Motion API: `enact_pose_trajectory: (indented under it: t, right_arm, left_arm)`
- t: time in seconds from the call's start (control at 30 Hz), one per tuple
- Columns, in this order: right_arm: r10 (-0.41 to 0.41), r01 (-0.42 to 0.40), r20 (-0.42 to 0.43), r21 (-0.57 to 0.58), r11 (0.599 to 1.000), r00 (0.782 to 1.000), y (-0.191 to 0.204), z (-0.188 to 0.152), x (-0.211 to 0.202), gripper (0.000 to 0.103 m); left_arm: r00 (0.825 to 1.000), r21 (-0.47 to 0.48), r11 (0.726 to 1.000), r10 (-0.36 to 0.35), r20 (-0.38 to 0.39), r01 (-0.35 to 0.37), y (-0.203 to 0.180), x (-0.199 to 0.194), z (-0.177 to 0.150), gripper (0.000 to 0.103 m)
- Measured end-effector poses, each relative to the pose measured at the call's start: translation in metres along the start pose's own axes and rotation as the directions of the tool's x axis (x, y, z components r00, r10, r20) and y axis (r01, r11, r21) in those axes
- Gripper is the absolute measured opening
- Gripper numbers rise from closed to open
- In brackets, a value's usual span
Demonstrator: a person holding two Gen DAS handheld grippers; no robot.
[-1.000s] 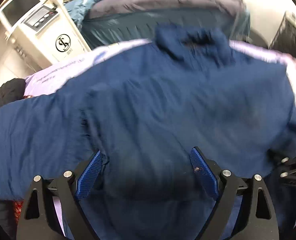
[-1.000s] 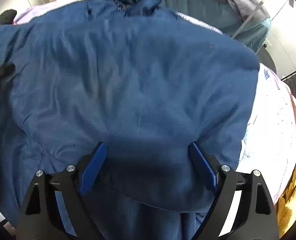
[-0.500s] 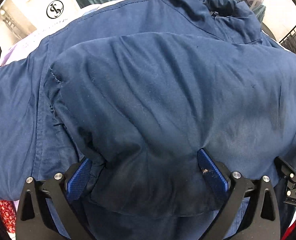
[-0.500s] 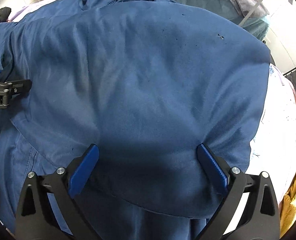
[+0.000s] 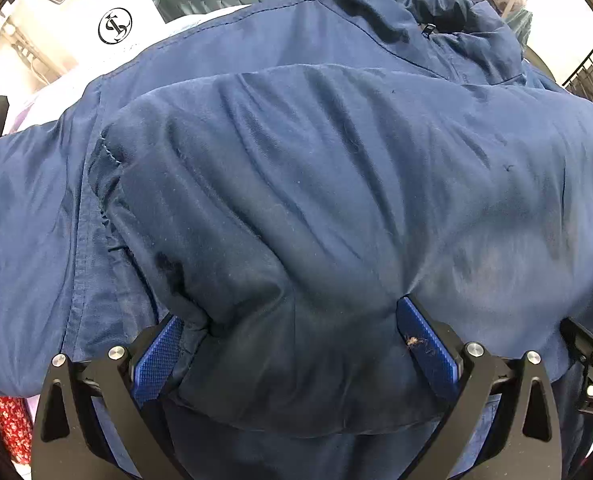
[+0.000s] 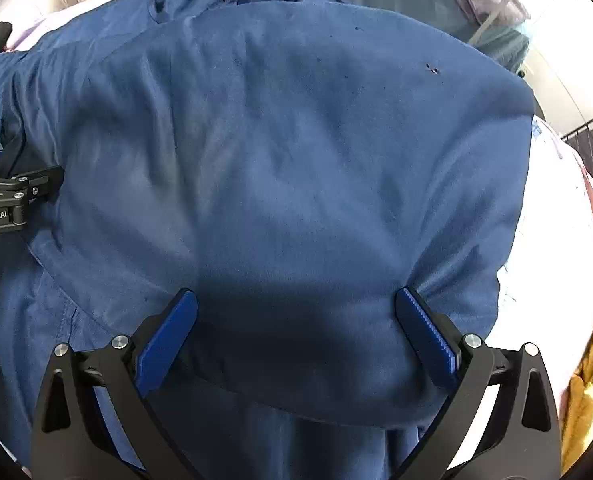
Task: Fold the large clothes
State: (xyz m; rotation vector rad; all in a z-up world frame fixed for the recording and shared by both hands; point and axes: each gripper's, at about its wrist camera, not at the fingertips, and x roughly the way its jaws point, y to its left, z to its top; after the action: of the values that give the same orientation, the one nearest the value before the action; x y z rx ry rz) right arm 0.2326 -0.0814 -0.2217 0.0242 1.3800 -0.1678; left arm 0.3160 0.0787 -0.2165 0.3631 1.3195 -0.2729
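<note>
The navy jacket [image 5: 336, 200] lies on the bed with its lower half folded up toward the collar at 12 o'clock; left hand-held gripper [image 5: 292, 344] and right hand-held gripper [image 6: 296, 328] stand wide open over the fold, gripping nothing, and the sleeve at 9 o'clock looks unfolded.

Left hand-held gripper [image 5: 292, 340]: two matte black angular finger arms, each pierced by a triangular cut-out and fastened with two round silver screws. Each arm carries a flat blue pad [image 5: 426, 344] with a finely knurled face; a small tuft of brownish lint clings to the pad on the right of the view. Right hand-held gripper [image 6: 296, 328]: the same build, black arms, silver screws, blue ribbed pads [image 6: 426, 338]. Seen side-on from the right wrist view, the left unit's black body bears white lettering ending "nRobot.AI".
</note>
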Motion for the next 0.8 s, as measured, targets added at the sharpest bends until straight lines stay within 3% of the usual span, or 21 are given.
enact_pose_trajectory:
  t: [0.07, 0.2, 0.37, 0.6, 0.7, 0.8]
  right_arm:
    - [0.005, -0.005, -0.027, 0.008, 1.000, 1.000, -0.001, 0.003, -0.008, 0.098]
    - [0.093, -0.094, 0.014, 0.055, 0.994, 0.996, -0.005, -0.004, -0.039, 0.098]
    - [0.120, -0.121, 0.035, 0.022, 0.992, 0.992, 0.004, -0.024, -0.066, 0.098]
    - [0.166, -0.165, -0.014, 0.027, 0.986, 0.986, 0.019, -0.058, -0.072, 0.098]
    - [0.178, -0.178, -0.031, 0.023, 0.984, 0.983, 0.027, -0.070, -0.072, 0.098]
    - [0.183, -0.183, -0.049, 0.008, 0.983, 0.982, 0.034, -0.081, -0.070, 0.098]
  left_arm:
    - [1.000, -0.003, 1.000, -0.001, 0.002, 0.001, 0.003, -0.004, -0.004, 0.099]
    - [1.000, -0.016, 1.000, -0.006, 0.019, 0.006, 0.005, -0.011, -0.007, 0.098]
    - [0.997, -0.066, 0.997, 0.036, 0.075, -0.031, 0.003, -0.039, -0.016, 0.097]
    - [0.988, -0.046, 0.999, 0.028, 0.149, -0.022, 0.000, -0.086, -0.053, 0.097]
    - [0.989, -0.099, 0.993, -0.045, 0.138, 0.059, 0.020, -0.095, -0.080, 0.097]
    - [0.978, -0.220, 0.954, -0.187, 0.093, 0.203, 0.058, -0.090, -0.111, 0.097]
